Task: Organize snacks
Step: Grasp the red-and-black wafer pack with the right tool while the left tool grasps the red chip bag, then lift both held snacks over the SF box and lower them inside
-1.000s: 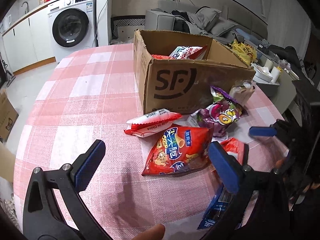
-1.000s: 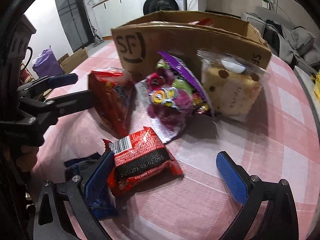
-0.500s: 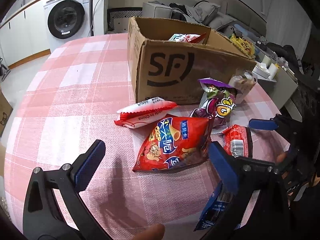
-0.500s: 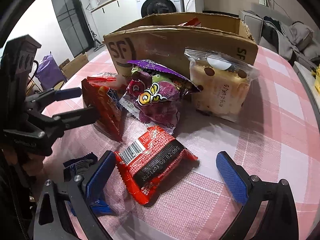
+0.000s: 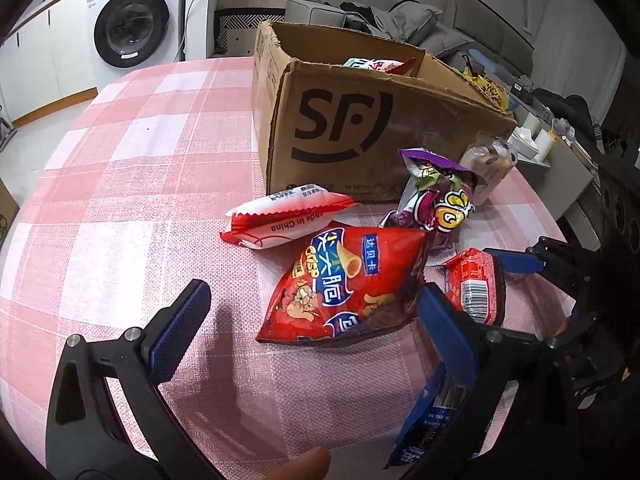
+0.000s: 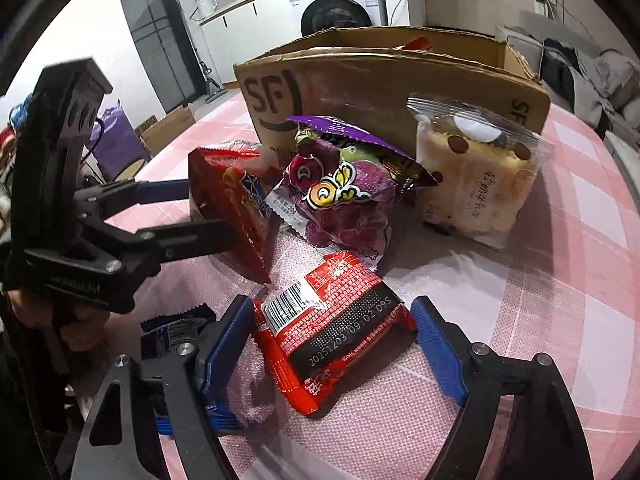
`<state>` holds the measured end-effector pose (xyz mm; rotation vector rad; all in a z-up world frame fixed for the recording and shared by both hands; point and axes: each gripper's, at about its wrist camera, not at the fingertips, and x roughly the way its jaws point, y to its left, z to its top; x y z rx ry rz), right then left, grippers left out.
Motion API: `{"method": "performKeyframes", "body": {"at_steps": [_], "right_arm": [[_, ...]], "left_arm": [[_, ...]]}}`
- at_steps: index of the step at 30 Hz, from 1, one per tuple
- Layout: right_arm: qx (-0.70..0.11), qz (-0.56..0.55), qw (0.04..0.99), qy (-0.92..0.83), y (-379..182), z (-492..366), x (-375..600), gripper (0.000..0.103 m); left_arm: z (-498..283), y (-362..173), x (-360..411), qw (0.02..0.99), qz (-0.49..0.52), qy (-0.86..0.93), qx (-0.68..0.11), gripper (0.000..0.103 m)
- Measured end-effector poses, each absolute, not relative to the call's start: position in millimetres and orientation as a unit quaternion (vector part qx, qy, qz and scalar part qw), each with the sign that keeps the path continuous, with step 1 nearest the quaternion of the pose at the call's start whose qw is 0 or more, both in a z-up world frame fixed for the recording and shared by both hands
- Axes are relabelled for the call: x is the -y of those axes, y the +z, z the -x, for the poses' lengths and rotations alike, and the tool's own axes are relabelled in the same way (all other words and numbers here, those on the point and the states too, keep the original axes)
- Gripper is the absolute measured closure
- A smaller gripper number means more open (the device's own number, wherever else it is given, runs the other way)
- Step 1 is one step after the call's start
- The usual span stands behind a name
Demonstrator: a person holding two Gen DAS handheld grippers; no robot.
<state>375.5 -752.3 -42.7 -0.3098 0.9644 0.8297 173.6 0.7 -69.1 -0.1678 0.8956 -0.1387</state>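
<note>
Home, open living area: washing machine (image 5: 130, 28), sofa (image 5: 384, 20) with cushions, checked tablecloth (image 5: 140, 152).

**Both grippers spread, low by the cardboard box**

The left gripper (image 5: 310, 310) has its jaws wide apart, short of the cardboard box (image 5: 360, 120). The right gripper (image 6: 334, 334), jaws parted less widely, sits nearer the box's other end.

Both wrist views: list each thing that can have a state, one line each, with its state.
Cardboard box: open at the top, snacks inside.
Chip bag: sealed, lying on the table, between the open left gripper fingers.
Small red packet: sealed, flat on the table, between the open right gripper fingers.
Purple candy bag: sealed, leaning at the box.
Cake packet: sealed, propped against the box.
Washing machine: door shut.
</note>
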Motion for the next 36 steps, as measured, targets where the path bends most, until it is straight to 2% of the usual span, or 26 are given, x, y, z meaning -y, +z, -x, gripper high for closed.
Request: {"method": "performKeyframes", "body": {"at_steps": [1, 2, 6, 11, 16, 19, 21, 24, 28, 36], "right_arm": [[-0.449, 0.138, 0.791, 0.391, -44.3, -373.3, 751.7, 0.038], [-0.451, 0.133, 0.790, 0.394, -43.4, -373.8, 753.5, 0.042], [-0.451, 0.127, 0.784, 0.408, -40.2, -373.9, 757.7, 0.049], [-0.439, 0.118, 0.786, 0.419, -28.9, -373.7, 768.3, 0.050], [-0.439, 0.113, 0.792, 0.409, -25.9, -374.9, 781.1, 0.050], [-0.441, 0.112, 0.792, 0.406, -27.8, -375.0, 785.7, 0.050], [-0.441, 0.113, 0.792, 0.407, -26.8, -374.6, 784.9, 0.050], [-0.440, 0.114, 0.792, 0.408, -28.7, -372.5, 777.1, 0.050], [-0.437, 0.114, 0.792, 0.411, -27.6, -372.1, 775.0, 0.050], [-0.418, 0.101, 0.801, 0.416, -12.4, -369.4, 785.9, 0.050]], "left_arm": [[-173.4, -69.3, -0.7, 0.895, 0.081, -0.067, -0.433, 0.001], [-173.9, -69.8, -0.3, 0.895, 0.082, -0.068, -0.433, 0.001], [-173.6, -71.2, 1.5, 0.895, 0.082, -0.069, -0.433, 0.001], [-173.9, -74.6, 1.7, 0.892, 0.093, -0.079, -0.436, 0.001], [-179.1, -79.2, 2.3, 0.884, 0.107, -0.094, -0.444, 0.012], [-179.8, -79.4, 3.7, 0.885, 0.108, -0.104, -0.440, 0.021], [-179.4, -80.1, 4.7, 0.886, 0.110, -0.116, -0.436, 0.035], [-174.8, -79.0, 10.4, 0.889, 0.103, -0.131, -0.427, 0.051], [-171.0, -73.4, 19.0, 0.893, 0.083, -0.145, -0.418, 0.056], [-159.3, -50.7, 26.9, 0.904, 0.077, -0.167, -0.387, 0.057]]}}
